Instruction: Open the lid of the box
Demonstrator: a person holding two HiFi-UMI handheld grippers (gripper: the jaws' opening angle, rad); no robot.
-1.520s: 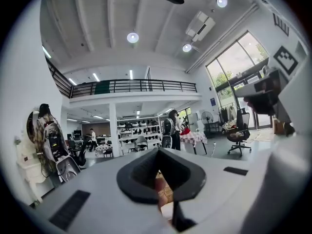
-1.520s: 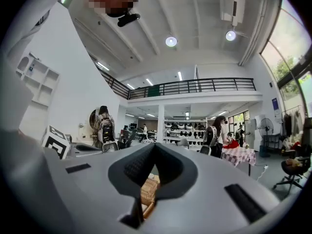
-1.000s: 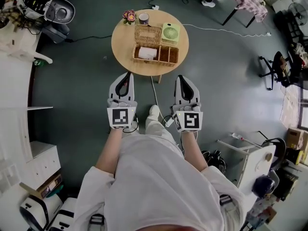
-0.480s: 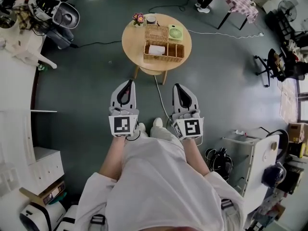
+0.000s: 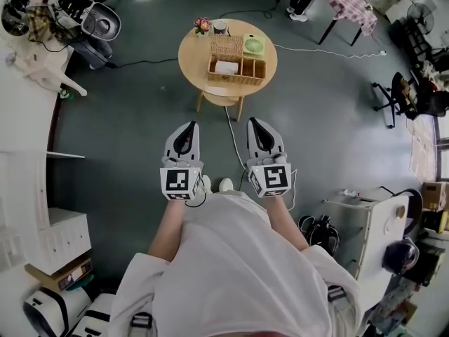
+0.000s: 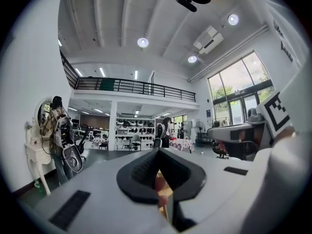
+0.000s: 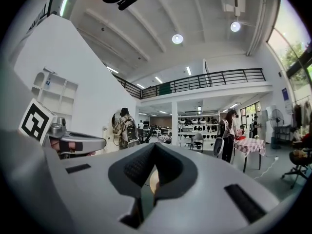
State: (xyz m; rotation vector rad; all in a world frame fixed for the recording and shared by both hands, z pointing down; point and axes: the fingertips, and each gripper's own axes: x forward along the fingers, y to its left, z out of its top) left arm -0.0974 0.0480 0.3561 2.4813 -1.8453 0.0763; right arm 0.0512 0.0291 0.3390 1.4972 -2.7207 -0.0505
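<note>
A person in a white top stands on a dark grey floor (image 5: 126,118), holding a grey two-jaw left tool (image 5: 189,126) and a matching right tool (image 5: 252,121) side by side in front of the body. Both point toward a round light-wood bench (image 5: 193,51) that stands well apart from them, farther ahead. Each tool carries a cube with square black-and-white markers at its rear. The left tool's jaws are pressed together with nothing between them, and the right tool's jaws likewise meet on nothing. The toe of a white shoe (image 5: 225,184) shows on the floor between the two tools.

On the bench sits the task's thing, a rectangular woven wicker box (image 5: 236,69), its divided compartments visible from above; the left compartment holds something white (image 5: 225,67). A woven wicker panel (image 5: 226,46) of the same weave lies just behind the compartments on the far side — whether it is the box's raised lid cannot be told from this height. To its right rests a pale green round object (image 5: 253,45), and at the bench's far edge stand a small cup (image 5: 220,27) and a little bunch of pink flowers (image 5: 203,26). A white cable (image 5: 330,51) runs across the floor from the bench toward the right. Neither tool touches the box.
</note>
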